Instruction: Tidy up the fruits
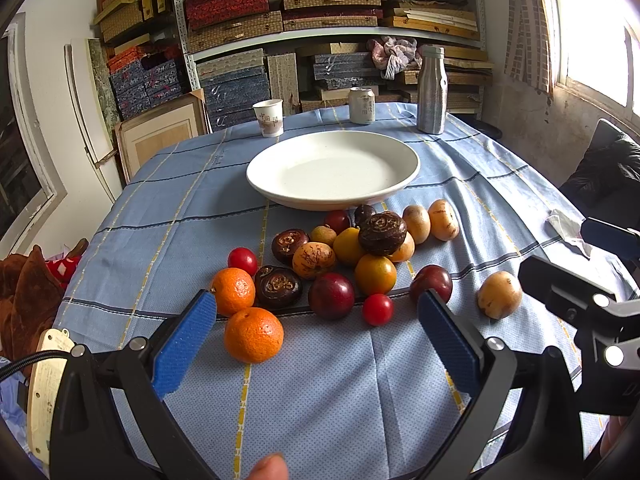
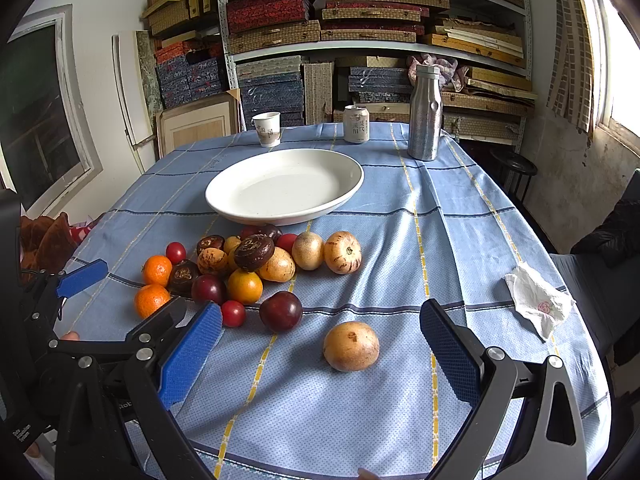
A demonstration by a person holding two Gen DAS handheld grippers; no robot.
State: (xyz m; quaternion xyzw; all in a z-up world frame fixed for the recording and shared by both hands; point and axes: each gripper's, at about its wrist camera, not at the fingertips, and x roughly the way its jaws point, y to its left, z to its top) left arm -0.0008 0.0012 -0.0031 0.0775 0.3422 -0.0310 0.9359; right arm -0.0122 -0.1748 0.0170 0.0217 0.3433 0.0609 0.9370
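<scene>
1. Left wrist view: the left gripper [image 1: 316,312] hangs over the blue checked tablecloth [image 1: 160,208] with its blue pads wide apart and nothing between them
2. Just ahead of it lies the heap of fruit [image 1: 344,252]; the nearest orange [image 1: 253,334] sits beside the left pad, with a dark plum [image 1: 331,295] and a small red tomato [image 1: 377,309] further in
3. Beyond the heap stands the white plate [image 1: 333,168], holding no fruit; behind it are a paper cup [image 1: 268,117], a can [image 1: 361,105] and a steel bottle [image 1: 432,90]
4. Right wrist view: the right gripper [image 2: 320,320] also has its jaws spread, gripping nothing
5. One tan fruit [image 2: 351,346] lies alone on the cloth between the open pads, apart from the pile [image 2: 248,264] to the left
6. A plum [image 2: 281,311] sits near it, at the pile's edge
7. A crumpled tissue [image 2: 538,305] lies off to the right; the left gripper's blue finger [image 2: 82,278] shows at the left edge
</scene>
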